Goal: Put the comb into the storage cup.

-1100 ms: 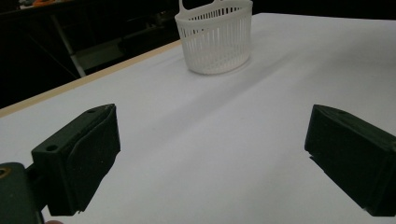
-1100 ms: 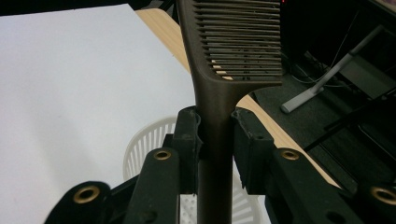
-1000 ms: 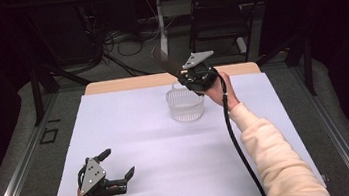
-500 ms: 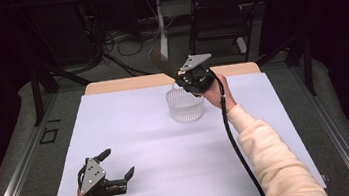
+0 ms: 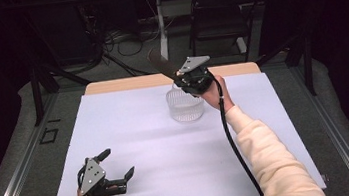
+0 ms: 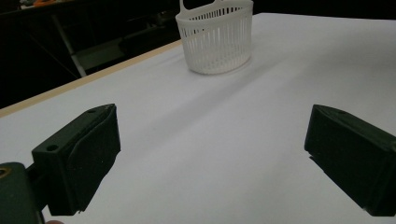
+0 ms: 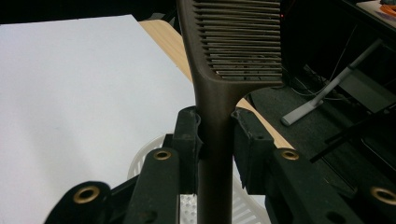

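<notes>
A dark brown comb (image 5: 158, 62) is held by its handle in my right gripper (image 5: 176, 74), whose jaws are shut on it. The comb's toothed head (image 7: 236, 41) points up and away to the far left. This gripper (image 7: 215, 131) hangs just above the white slatted basket (image 5: 185, 107), which stands on the white table cover (image 5: 136, 133) at the far middle; part of the basket's rim (image 7: 140, 159) shows below the jaws. My left gripper (image 5: 117, 163) rests low near the table's front left, open, with nothing between its jaws (image 6: 210, 158). From there the basket (image 6: 217, 37) stands farther off.
The wooden table edge (image 5: 125, 84) runs along the far side. Beyond it are dark floor, cables and a chair (image 5: 218, 17). White cover stretches between the left gripper and the basket.
My right gripper has shifted slightly over the basket with the comb still in it, and the comb's head stands a little higher. The left gripper has not moved.
</notes>
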Demonstrator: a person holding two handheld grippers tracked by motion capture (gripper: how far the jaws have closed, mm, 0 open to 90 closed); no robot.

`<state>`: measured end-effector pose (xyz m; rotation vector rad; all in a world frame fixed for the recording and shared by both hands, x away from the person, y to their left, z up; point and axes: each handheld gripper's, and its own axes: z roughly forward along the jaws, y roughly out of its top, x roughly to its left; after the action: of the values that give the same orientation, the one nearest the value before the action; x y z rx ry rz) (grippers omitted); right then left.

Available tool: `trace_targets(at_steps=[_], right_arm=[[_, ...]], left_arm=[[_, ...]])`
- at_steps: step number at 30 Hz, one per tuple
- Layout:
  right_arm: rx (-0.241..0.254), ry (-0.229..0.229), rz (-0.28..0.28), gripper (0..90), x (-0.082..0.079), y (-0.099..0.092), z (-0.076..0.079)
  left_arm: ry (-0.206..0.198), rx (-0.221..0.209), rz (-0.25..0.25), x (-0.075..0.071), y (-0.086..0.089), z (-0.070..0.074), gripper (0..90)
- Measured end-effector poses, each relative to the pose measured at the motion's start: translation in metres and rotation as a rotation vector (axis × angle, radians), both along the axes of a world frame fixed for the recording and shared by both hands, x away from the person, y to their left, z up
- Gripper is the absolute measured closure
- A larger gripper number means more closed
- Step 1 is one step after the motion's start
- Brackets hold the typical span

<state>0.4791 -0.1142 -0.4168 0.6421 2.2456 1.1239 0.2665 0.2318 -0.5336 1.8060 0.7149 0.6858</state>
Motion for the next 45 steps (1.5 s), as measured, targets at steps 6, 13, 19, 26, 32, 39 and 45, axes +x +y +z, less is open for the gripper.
trace_targets(at_steps=[6, 13, 19, 26, 32, 39, 45], right_arm=[[0.0, -0.008, -0.002, 72.4, 0.001, 0.0, -0.003], [-0.001, -0.005, 0.005, 72.4, 0.002, -0.001, -0.006], [-0.013, -0.007, 0.01, 72.4, 0.003, 0.001, -0.01], [-0.023, -0.006, 0.019, 72.4, 0.004, 0.002, -0.015], [-0.039, -0.009, 0.029, 72.4, 0.005, 0.003, -0.02], [-0.049, 0.001, 0.04, 72.4, 0.006, 0.002, -0.027], [-0.047, 0.009, 0.038, 72.4, 0.007, 0.0, -0.031]], left_arm=[[0.001, 0.0, 0.001, 0.0, 0.0, 0.0, 3.5], [0.0, 0.001, 0.001, 0.0, 0.0, 0.0, 3.6], [-0.001, 0.0, 0.001, 0.0, 0.0, 0.0, 3.6], [-0.001, 0.001, 0.003, 0.0, 0.0, 0.0, 3.7], [-0.001, 0.0, 0.002, 0.0, 0.0, 0.0, 3.7], [-0.002, 0.002, 0.004, 0.0, 0.0, 0.0, 3.8], [-0.003, 0.003, 0.003, 0.0, 0.0, 0.0, 3.8]])
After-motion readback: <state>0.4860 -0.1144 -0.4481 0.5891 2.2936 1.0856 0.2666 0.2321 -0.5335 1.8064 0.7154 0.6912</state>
